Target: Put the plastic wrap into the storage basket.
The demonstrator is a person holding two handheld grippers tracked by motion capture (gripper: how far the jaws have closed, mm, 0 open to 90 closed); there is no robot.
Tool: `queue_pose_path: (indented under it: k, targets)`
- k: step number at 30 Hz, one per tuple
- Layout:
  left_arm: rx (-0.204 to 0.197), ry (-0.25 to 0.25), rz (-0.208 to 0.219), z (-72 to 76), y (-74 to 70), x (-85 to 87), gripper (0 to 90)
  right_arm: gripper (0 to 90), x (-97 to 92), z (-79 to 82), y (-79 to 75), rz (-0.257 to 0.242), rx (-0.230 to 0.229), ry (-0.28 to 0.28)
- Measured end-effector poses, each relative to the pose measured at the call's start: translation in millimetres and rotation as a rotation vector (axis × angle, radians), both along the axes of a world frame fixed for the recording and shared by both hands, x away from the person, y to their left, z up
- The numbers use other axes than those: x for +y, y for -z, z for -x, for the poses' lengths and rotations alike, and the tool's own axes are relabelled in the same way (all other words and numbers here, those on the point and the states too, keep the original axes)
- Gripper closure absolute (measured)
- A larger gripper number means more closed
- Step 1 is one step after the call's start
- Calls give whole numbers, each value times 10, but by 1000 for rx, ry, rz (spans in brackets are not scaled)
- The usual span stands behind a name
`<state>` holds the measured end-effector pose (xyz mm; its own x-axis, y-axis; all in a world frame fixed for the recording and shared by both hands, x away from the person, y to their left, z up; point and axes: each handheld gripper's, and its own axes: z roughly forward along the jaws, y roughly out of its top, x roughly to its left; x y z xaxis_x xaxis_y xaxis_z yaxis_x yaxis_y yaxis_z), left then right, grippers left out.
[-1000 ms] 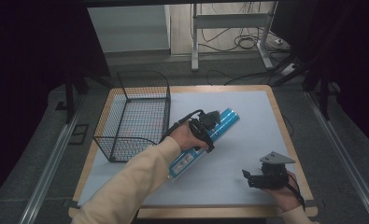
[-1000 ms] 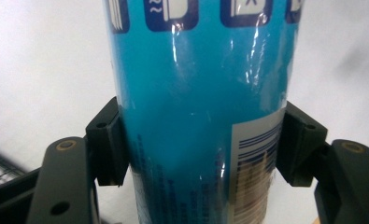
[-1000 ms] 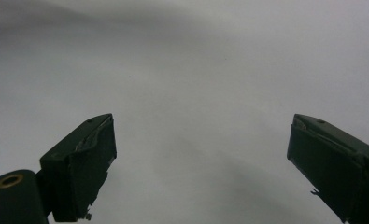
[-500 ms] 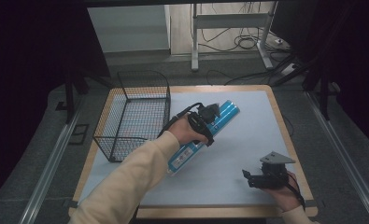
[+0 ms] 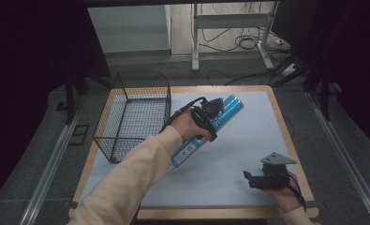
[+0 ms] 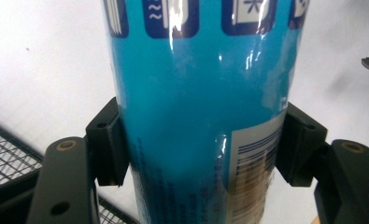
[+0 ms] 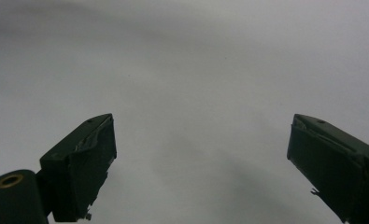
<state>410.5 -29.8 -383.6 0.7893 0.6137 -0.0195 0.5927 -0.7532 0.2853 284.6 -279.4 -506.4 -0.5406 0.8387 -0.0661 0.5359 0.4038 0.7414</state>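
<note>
High view: long glossy blue cylindrical tube point(image 5: 206, 131) lay diagonally on the white-topped table point(image 5: 248, 140), just right of the black wire mesh basket point(image 5: 136, 115). Left gripper point(image 5: 210, 111) sat across the tube's upper part, held by the person's left hand point(image 5: 185, 125) in a cream sleeve. Right gripper point(image 5: 267, 178) rested near the table's front right corner, well apart from the tube.

Left gripper view: both black jaws pressed against the tube's sides, closed on it; basket mesh at lower left.

Right gripper view: jaws spread wide, nothing between them, white table surface beyond.
</note>
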Motion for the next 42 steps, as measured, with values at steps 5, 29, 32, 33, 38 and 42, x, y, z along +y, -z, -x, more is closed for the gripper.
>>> queue_pose_path:
  k: [5, 29, 32, 33, 38, 42]
  targets:
    - [-11, -2, -9, -36, -50, -13, 314, 84, -8, 1, -7, -1, -1, -1]
    - [-34, -5, -61, -266, -236, -104, 315, 84, -17, -8, -9, 0, -4, -1]
    - [-42, -10, -66, -312, -285, -79, 315, 84, -21, -8, -12, -2, -4, 0]
    - [-42, -10, -66, -312, -285, -79, 315, 84, -21, -8, -12, -2, -4, 0]
    - [-54, -28, -70, -372, -331, -29, 315, 84, -22, -8, -12, -2, -4, 0]
    - [-46, -24, -81, -392, -319, -27, 315, 84, -19, -7, -9, -1, -4, -2]
